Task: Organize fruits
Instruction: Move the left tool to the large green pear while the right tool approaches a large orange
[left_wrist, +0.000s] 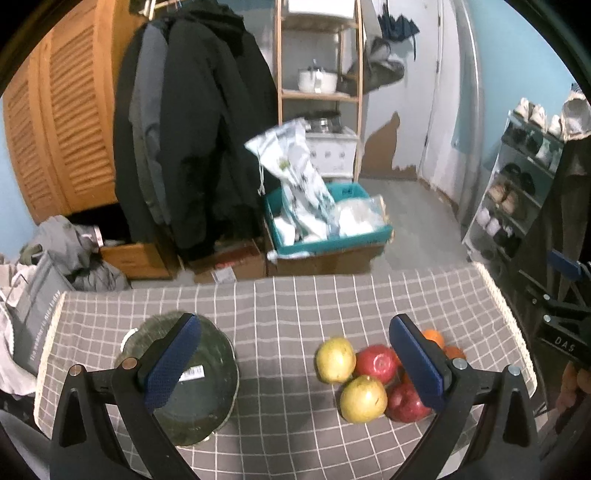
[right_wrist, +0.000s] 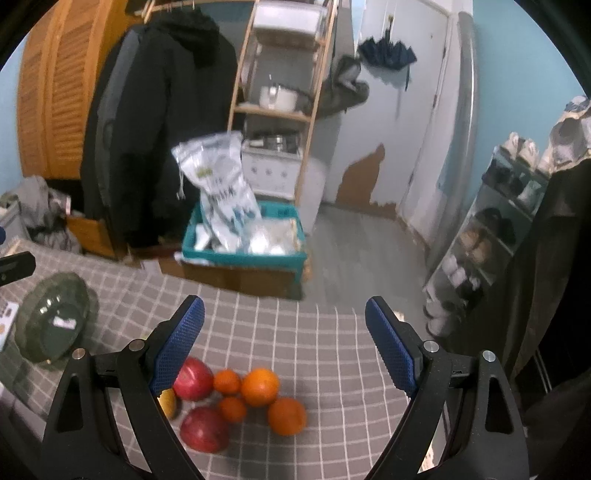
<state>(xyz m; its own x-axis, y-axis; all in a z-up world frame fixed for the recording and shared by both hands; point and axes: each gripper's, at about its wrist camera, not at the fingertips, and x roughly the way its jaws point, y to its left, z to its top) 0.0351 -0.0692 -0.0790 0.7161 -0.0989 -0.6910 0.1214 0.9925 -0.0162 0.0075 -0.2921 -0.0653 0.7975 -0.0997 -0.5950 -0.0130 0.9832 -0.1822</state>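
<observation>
A heap of fruit lies on the grey checked tablecloth (left_wrist: 280, 314): two yellow-green apples (left_wrist: 335, 359) (left_wrist: 363, 398), two red apples (left_wrist: 377, 362) (right_wrist: 192, 379) and several oranges (right_wrist: 260, 387). A dark green glass bowl (left_wrist: 201, 402) sits upside down to the left of the heap, also seen in the right wrist view (right_wrist: 51, 319). My left gripper (left_wrist: 293, 363) hangs open above the cloth, with the bowl under its left finger and the fruit under its right finger. My right gripper (right_wrist: 284, 347) is open over the oranges, nothing between its fingers.
The table's far edge drops to a floor with a teal crate (left_wrist: 328, 236) of bags on cardboard boxes. Dark coats (left_wrist: 207, 140) hang beyond, a wooden shelf (left_wrist: 317, 96) stands behind, and a shoe rack (left_wrist: 517, 192) is at the right.
</observation>
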